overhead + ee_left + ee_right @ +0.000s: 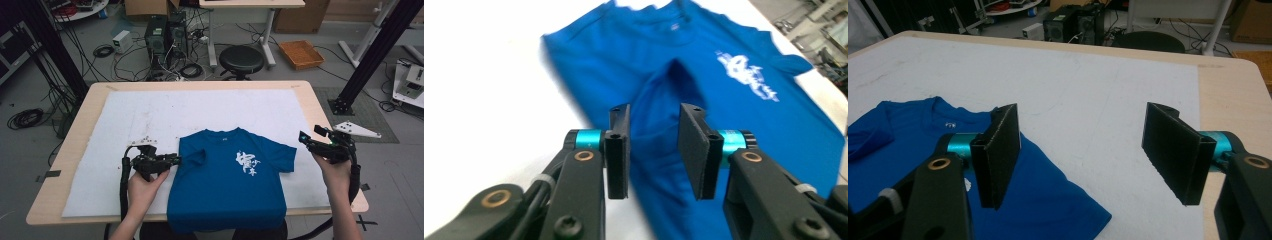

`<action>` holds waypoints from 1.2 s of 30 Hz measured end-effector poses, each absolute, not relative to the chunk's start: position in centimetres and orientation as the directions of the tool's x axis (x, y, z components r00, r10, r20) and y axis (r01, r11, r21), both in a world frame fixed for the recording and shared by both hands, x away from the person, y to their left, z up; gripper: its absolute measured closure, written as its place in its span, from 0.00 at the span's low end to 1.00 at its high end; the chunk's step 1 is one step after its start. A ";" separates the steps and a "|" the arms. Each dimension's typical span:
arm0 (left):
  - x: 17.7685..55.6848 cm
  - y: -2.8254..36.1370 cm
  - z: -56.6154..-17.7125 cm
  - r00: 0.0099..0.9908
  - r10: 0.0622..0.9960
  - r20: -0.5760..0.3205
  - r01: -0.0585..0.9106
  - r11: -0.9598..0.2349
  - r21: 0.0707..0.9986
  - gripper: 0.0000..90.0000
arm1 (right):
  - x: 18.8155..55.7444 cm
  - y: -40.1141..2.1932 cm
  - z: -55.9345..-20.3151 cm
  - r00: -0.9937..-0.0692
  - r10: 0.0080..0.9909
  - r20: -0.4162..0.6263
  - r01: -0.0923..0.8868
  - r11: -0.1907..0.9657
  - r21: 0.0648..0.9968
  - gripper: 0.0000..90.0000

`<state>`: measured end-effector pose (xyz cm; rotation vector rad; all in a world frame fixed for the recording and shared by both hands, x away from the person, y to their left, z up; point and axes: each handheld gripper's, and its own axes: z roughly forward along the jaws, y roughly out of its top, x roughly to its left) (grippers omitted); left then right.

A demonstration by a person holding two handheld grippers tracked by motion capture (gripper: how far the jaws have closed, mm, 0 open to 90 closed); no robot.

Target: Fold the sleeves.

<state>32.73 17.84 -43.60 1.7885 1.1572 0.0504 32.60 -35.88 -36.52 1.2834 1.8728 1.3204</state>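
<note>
Currently the blue T-shirt [227,180] lies face up on the white mat [150,115] at the tabletop's [80,110] near edge, hem hanging over it. One sleeve [196,159] is already folded inward over the chest. Left claw [172,160] sits just beside that fold, jaws partly open, nothing pinched, probably just let go. Right claw [304,138] hovers wide open near the flat sleeve [286,159], likely lined up to fold it.

Blue cloth T-shirt [225,185], matt; white felt-like mat [150,115], rough; wooden table [320,105].
</note>
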 end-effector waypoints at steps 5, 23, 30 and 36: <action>33.3 18.0 -44.2 0.523 0.723 -0.450 0.701 -0.065 0.710 0.72 | 32.6 -35.8 -36.5 -0.424 0.899 0.111 0.407 0.080 0.910 0.35; 31.8 13.6 -43.4 0.793 0.440 -0.422 0.566 -0.275 0.777 0.89 | 32.7 -35.8 -36.5 -0.430 0.895 0.113 0.415 0.085 0.906 0.35; 31.5 13.7 -42.8 0.815 0.460 -0.352 0.510 -0.280 0.813 0.67 | 32.8 -36.2 -36.8 -0.421 0.898 0.123 0.425 0.076 0.902 0.35; 31.8 16.0 -41.8 0.788 0.576 -0.215 0.410 -0.232 0.882 0.62 | 33.4 -36.5 -38.0 -0.422 0.896 0.141 0.470 0.082 0.879 0.43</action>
